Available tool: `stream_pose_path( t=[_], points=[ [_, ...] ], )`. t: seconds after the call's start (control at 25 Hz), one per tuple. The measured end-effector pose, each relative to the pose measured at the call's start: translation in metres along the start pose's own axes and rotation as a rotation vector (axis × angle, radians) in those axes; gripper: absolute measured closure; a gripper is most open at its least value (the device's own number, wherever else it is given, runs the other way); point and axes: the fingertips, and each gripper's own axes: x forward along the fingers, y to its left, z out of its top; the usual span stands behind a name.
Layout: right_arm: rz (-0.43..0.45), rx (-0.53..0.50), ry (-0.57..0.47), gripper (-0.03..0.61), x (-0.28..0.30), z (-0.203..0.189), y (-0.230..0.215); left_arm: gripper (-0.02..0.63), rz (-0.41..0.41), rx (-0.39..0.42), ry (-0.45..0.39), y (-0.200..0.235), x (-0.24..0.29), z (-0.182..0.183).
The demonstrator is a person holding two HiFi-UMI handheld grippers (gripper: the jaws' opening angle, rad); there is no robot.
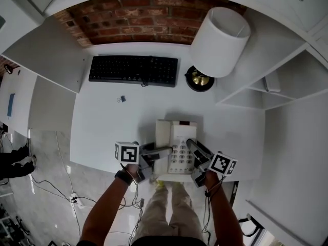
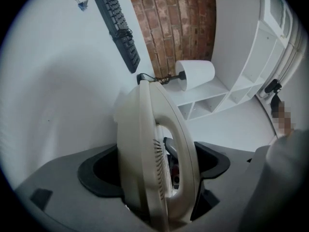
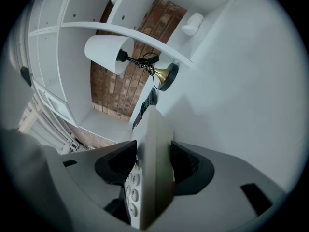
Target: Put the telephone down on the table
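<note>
Telephone (image 1: 177, 146), cream-coloured and corded in style, sits over the near edge of the white table (image 1: 113, 127), gripped from both sides at once. The left gripper (image 1: 166, 151) reaches in from the person's left, and its own view shows its dark jaws clenched on the side that carries the handset (image 2: 181, 144), which lies in its cradle. The right gripper (image 1: 190, 143) comes in from the other side, and its view shows its jaws pressed against the thin edge of the body just beside the keypad (image 3: 133, 187). Whether the base is touching the tabletop or held just above it cannot be told from any view (the head camera looks almost straight down, and both gripper cameras see the body edge-on). The person's left hand (image 1: 134, 172) and right hand (image 1: 210, 178) hold the grippers from the near side, forearms running down out of frame. Farther back on the table a black keyboard (image 1: 133, 69) lies along the brick wall (image 1: 138, 14), with a small binder clip (image 1: 121, 99) between it and the telephone, well apart from both. A lamp with a white shade (image 1: 219, 41) and a brass-and-black base stands just right of the keyboard, next to white shelving (image 1: 277, 81).
</note>
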Motion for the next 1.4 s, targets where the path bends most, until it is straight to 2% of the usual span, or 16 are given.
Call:
stream_pose_path(
  t=[0.08,0.24,0.36,0.48,0.64,0.8,1.0,1.08,1.24,1.4],
  points=[
    [-0.011,-0.003,0.018,0.366,0.002,0.001,-0.004,0.153,0.0,-0.01,0.017,0.004,0.001,0.0],
    [0.061,0.028,0.044,0.364,0.01,0.004,0.001,0.155,0.009,-0.009,0.06,0.007,0.002,0.002],
    [0.031,0.042,0.085,0.36,0.008,0.005,-0.008,0.158,0.015,-0.004,0.1,0.009,0.005,0.001],
    [0.113,0.067,0.087,0.359,0.015,0.007,0.002,0.158,0.03,0.007,0.115,0.01,0.005,0.0],
    [0.081,0.066,0.09,0.359,0.013,0.008,-0.003,0.158,0.055,0.027,0.116,0.011,0.009,-0.001],
    [0.019,-0.004,0.062,0.359,0.01,0.009,-0.004,0.161,0.099,0.072,0.138,0.011,0.01,-0.007],
    [-0.02,-0.078,0.037,0.361,0.007,0.009,-0.004,0.161,0.109,0.09,0.147,0.011,0.011,-0.007],
    [-0.014,-0.088,0.06,0.365,0.006,0.009,-0.005,0.163,0.116,0.106,0.161,0.012,0.012,-0.009],
    [0.043,-0.024,0.117,0.376,0.005,0.009,-0.008,0.163,0.113,0.126,0.196,0.012,0.013,-0.01],
    [0.065,0.013,0.094,0.39,0.0,0.012,-0.008,0.163,0.104,0.124,0.211,0.011,0.014,-0.008]
  ],
)
